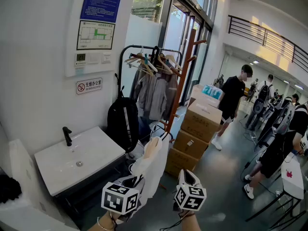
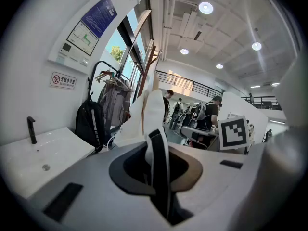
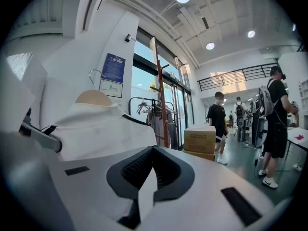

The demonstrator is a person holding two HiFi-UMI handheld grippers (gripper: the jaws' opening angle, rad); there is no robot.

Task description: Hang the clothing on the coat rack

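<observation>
A white garment (image 1: 153, 163) with black trim hangs on a wooden hanger (image 1: 150, 146), held up between my two grippers low in the head view. My left gripper (image 1: 132, 182) is shut on a black-trimmed fold of the garment (image 2: 153, 110), seen running down between the jaws of that gripper (image 2: 159, 177). My right gripper (image 1: 188, 178) is shut on a white flap of it; in its own view that gripper (image 3: 143, 191) faces the garment (image 3: 101, 129) and the hanger's top (image 3: 94, 97). The brown wooden coat rack (image 1: 183, 76) stands beyond, apart from the garment.
A black clothes rail (image 1: 144, 52) with hangers and grey jackets (image 1: 156, 93) stands by the coat rack, a black backpack (image 1: 122, 121) below it. A white sink (image 1: 96, 148) is at the left. Stacked cardboard boxes (image 1: 197, 129) and several people (image 1: 233, 97) are at the right.
</observation>
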